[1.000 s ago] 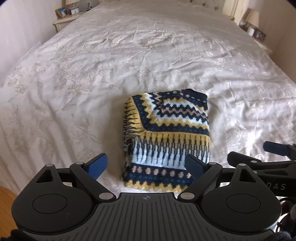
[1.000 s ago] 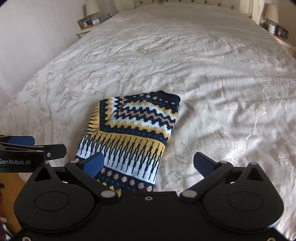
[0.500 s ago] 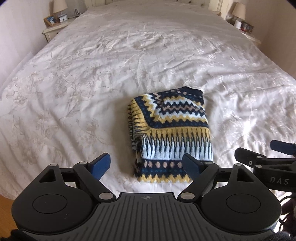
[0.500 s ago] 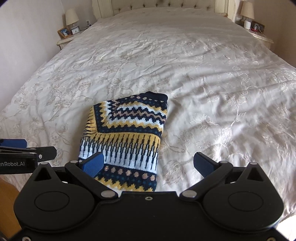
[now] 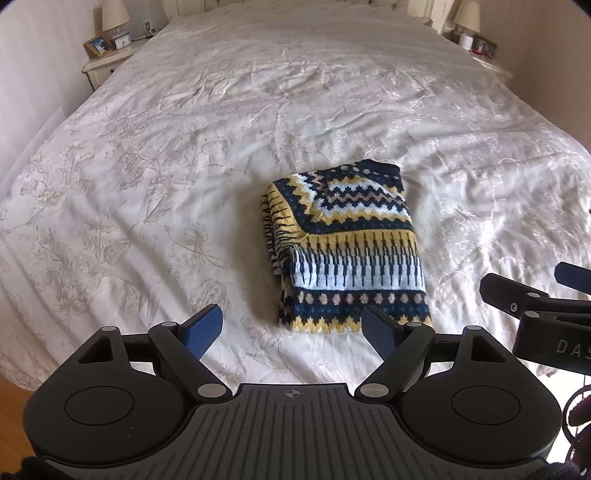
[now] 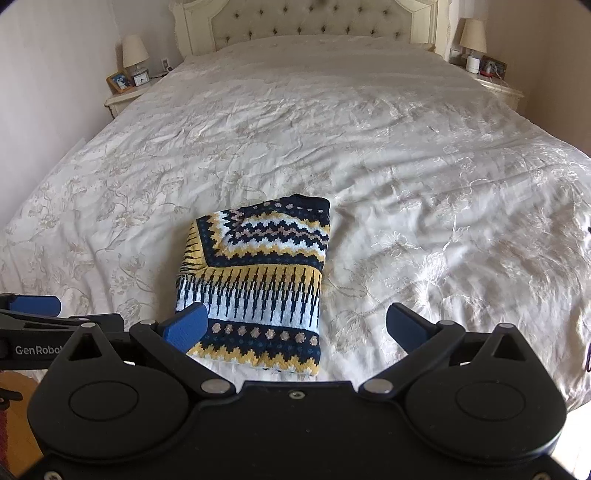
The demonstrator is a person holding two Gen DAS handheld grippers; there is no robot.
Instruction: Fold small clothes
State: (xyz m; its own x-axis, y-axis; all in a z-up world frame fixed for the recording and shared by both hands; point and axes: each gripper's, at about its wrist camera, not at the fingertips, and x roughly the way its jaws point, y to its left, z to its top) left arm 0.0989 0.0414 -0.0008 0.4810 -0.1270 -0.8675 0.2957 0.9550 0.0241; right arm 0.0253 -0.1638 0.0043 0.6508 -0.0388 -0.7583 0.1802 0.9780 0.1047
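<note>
A small knitted sweater (image 5: 343, 247) in navy, yellow and white zigzag pattern lies folded into a neat rectangle near the foot of the bed; it also shows in the right wrist view (image 6: 258, 280). My left gripper (image 5: 293, 330) is open and empty, held above the bed's near edge, just short of the sweater. My right gripper (image 6: 295, 325) is open and empty, to the right of the left one, its left fingertip (image 6: 184, 326) over the sweater's near corner in the image. Neither touches the sweater.
The bed (image 6: 369, 129) has a cream embroidered cover and a tufted headboard (image 6: 310, 22). Nightstands with lamps and small items stand at the far left (image 6: 125, 88) and far right (image 6: 491, 74). Wooden floor (image 5: 11, 413) shows below the bed's near edge.
Both grippers have pulled back and risen away from the sweater, so more of the bed and the headboard shows. The sweater has stayed in place, folded.
</note>
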